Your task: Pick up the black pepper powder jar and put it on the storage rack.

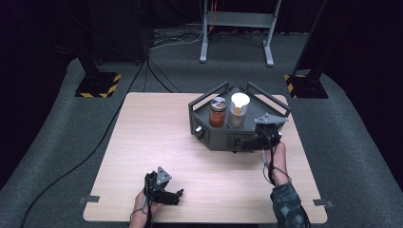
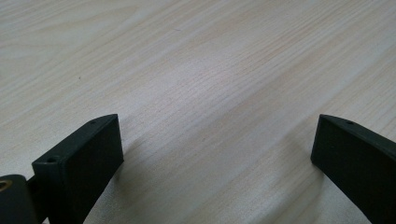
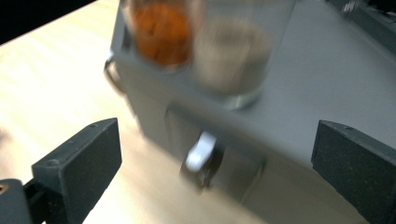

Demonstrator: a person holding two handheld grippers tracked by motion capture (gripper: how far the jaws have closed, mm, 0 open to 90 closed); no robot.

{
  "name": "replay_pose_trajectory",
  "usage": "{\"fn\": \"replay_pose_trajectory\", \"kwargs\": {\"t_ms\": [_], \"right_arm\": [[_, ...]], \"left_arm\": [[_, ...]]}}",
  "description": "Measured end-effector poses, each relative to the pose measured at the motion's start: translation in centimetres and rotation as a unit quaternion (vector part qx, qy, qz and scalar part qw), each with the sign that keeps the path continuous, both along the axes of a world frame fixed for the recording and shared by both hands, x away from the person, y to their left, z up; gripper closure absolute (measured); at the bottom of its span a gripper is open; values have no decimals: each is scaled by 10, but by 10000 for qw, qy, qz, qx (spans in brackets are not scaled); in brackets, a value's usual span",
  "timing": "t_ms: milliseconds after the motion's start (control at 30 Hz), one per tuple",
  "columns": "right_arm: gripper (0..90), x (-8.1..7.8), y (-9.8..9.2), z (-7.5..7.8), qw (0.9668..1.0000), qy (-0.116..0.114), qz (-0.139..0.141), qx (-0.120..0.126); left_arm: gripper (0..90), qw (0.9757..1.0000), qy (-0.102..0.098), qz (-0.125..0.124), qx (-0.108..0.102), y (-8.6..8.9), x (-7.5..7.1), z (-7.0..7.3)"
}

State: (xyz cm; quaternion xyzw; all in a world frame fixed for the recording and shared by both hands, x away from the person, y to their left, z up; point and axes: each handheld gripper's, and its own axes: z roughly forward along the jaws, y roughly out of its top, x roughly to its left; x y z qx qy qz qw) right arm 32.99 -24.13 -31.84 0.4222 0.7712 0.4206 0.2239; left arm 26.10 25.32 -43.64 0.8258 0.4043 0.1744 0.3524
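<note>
A dark grey rack point(image 1: 223, 138) with rails and drawer fronts stands on the back right of the wooden table point(image 1: 157, 137). On its top stand a jar of orange-red contents point(image 1: 217, 114) and a white-lidded jar of pale contents point(image 1: 238, 113). My right gripper point(image 1: 243, 142) is at the rack's front right face, open. In the right gripper view, blurred, its jaws point(image 3: 217, 135) stand wide on either side of a silvery drawer knob point(image 3: 201, 156), with the orange jar point(image 3: 161, 32) and pale jar point(image 3: 231, 56) above. My left gripper point(image 1: 178, 194) rests open near the front edge, over bare wood point(image 2: 187, 60).
Another knob point(image 1: 198, 133) sits on the rack's left front face. Grey carpet surrounds the table. Cables run across the floor at left, two striped stand bases point(image 1: 97, 85) flank the far side, and a grey frame point(image 1: 236, 28) stands behind.
</note>
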Motion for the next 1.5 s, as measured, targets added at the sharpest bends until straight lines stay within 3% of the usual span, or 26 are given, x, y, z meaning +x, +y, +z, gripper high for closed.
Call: {"fn": "replay_pose_trajectory", "kwargs": {"t_ms": [133,233,367,467,567,767,967,1333,1500], "right_arm": [[0,-30,-9,-21,10000,7,48,-3],[0,-49,-13,-41,9999,150,23,0],[0,-64,-13,-72,9988,461,-86,-135],[0,-76,-12,-89,9987,424,-190,-224],[0,-84,-14,-100,9986,416,-285,-149],[0,-92,-12,-112,9979,414,-439,-217],[14,-96,-15,-121,9975,430,-552,-49],[7,-95,-11,-120,9971,484,-577,-116],[6,-98,-14,-122,9972,413,-628,-22]], "left_arm": [[19,10000,-5,0,1,0,0,0],[19,10000,-13,3,3,0,-1,0],[19,10000,2,-14,-3,0,0,0],[19,10000,6,-17,-6,0,0,0],[18,10000,7,-15,-5,0,0,0],[18,10000,3,-14,-2,0,0,0],[19,10000,6,-18,-5,0,0,0],[19,10000,-1,-28,0,0,0,0],[19,10000,-2,-35,1,0,0,0]]}}
